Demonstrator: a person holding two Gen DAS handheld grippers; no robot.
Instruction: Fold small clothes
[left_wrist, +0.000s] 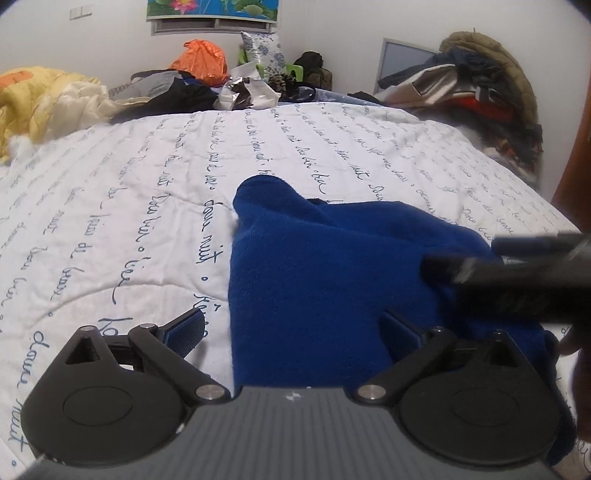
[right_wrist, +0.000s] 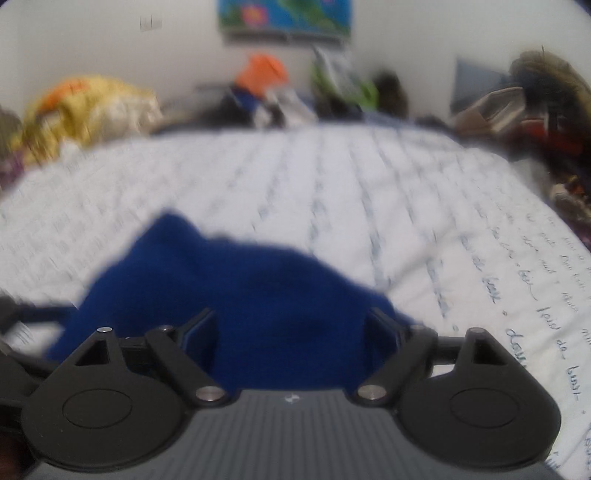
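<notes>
A small blue fleece garment lies bunched on the white bedspread with blue script. My left gripper is open, low over the garment's near left edge, its left finger above the bedspread and its right finger over the fleece. The right gripper's black fingers reach in from the right in the left wrist view. In the blurred right wrist view the right gripper is open and empty, just above the same blue garment.
Piles of clothes and bags line the far edge of the bed: a yellow quilt at left, an orange bag in the middle, coats at right. The bedspread stretches beyond the garment.
</notes>
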